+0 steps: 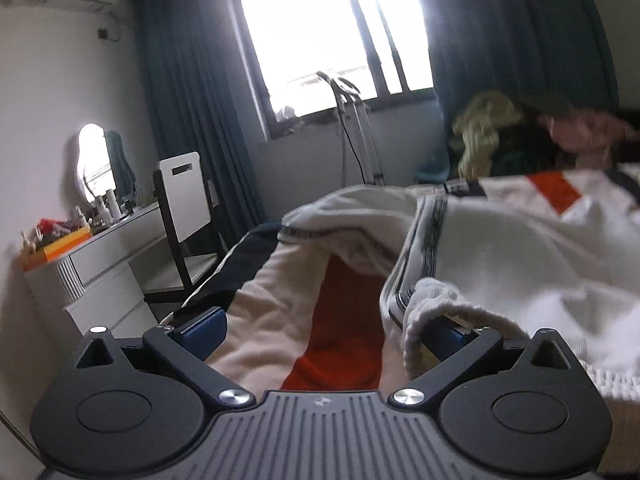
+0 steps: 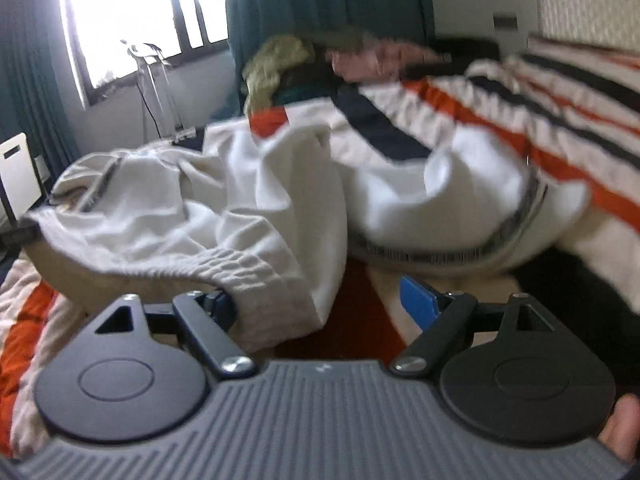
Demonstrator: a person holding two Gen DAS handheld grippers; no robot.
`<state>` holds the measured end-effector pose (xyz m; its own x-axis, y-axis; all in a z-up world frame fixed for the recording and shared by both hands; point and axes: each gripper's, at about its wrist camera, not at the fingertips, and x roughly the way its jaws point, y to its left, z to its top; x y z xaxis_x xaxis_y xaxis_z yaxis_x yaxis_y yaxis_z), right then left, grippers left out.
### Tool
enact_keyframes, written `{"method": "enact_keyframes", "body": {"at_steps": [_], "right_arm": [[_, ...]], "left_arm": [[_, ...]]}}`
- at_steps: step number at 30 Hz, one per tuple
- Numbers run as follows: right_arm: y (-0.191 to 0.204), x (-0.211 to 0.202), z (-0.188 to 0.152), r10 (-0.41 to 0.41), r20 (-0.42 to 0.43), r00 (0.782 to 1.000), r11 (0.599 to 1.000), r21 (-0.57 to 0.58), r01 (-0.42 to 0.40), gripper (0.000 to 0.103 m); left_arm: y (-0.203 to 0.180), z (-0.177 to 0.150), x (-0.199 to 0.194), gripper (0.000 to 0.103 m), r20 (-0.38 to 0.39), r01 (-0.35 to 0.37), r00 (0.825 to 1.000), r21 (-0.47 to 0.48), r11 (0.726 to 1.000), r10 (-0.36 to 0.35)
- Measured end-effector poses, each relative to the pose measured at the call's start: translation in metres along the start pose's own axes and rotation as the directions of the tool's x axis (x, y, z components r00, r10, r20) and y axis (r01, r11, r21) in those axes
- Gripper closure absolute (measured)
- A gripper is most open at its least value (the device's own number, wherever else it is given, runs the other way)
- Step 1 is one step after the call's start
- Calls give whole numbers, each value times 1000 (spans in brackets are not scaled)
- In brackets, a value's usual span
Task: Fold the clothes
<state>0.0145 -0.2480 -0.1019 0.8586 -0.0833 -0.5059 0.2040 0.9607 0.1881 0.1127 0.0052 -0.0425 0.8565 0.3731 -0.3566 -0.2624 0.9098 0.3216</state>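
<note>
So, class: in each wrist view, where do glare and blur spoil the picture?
Left wrist view: the window is blown out white, the clothes pile smeared. Right wrist view: glare at the window, motion blur across the white garment and striped bedding; fisheye bends both frames' edges.

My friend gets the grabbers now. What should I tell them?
Left gripper: open, low over the blanket. The white garment drapes over its right finger; nothing is pinched.
Right gripper: open. The garment's ribbed hem lies over its left finger, not clamped.
Garment: crumpled in a heap on the striped blanket, ahead of both grippers.
More clothes are piled by the curtain.
Done: no fold visible yet.
Left: spread the garment flat, fold it, then probably the pile.
</note>
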Motion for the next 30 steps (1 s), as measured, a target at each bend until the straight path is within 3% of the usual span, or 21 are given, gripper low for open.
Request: {"method": "enact_keyframes", "body": {"at_steps": [2,4,6,8,11,12,14,15,17,19,22,26,30], "right_arm": [[1,3,1,64,-30,998,998,4,-64,19],[-4,12,1,205,-133,970,978,67,-197,19],[-12,22,0,324,-223,919,941,176,-289,17],[-24,29,-3,412,-287,865,894,308,-324,17],[-46,31,-6,546,-271,793,777,517,-358,17],[-53,30,-7,572,-251,781,739,570,-359,17],[-67,29,-10,602,-212,770,669,661,-341,17],[-72,30,-13,600,-205,773,649,690,-321,17],[-81,33,-18,593,-194,781,608,744,-277,17],[-87,39,-22,577,-206,791,585,779,-224,17],[-89,49,-33,578,-201,791,533,827,-180,17],[-84,56,-34,579,-182,794,531,824,-199,17],[-79,62,-35,583,-161,796,532,816,-225,17]], "left_arm": [[-4,-8,9,2,-47,-1,999,62,998,4],[-5,-15,15,4,-105,11,994,112,994,1],[4,-18,19,4,-175,51,984,95,994,-34],[18,-18,19,4,-235,92,969,49,995,-78],[52,-16,5,7,-253,165,949,-105,981,-186],[63,-15,-2,8,-224,181,951,-162,970,-215],[86,-14,-17,8,-157,216,951,-273,937,-265],[94,-14,-19,7,-145,239,943,-329,913,-299],[111,-16,-23,6,-115,283,924,-438,853,-365],[116,-17,-10,6,-128,308,892,-531,790,-433],[114,-23,22,7,-157,282,862,-640,714,-482],[104,-34,61,15,-166,264,812,-750,606,-560],[82,-49,81,20,-179,298,740,-776,555,-648]]}}
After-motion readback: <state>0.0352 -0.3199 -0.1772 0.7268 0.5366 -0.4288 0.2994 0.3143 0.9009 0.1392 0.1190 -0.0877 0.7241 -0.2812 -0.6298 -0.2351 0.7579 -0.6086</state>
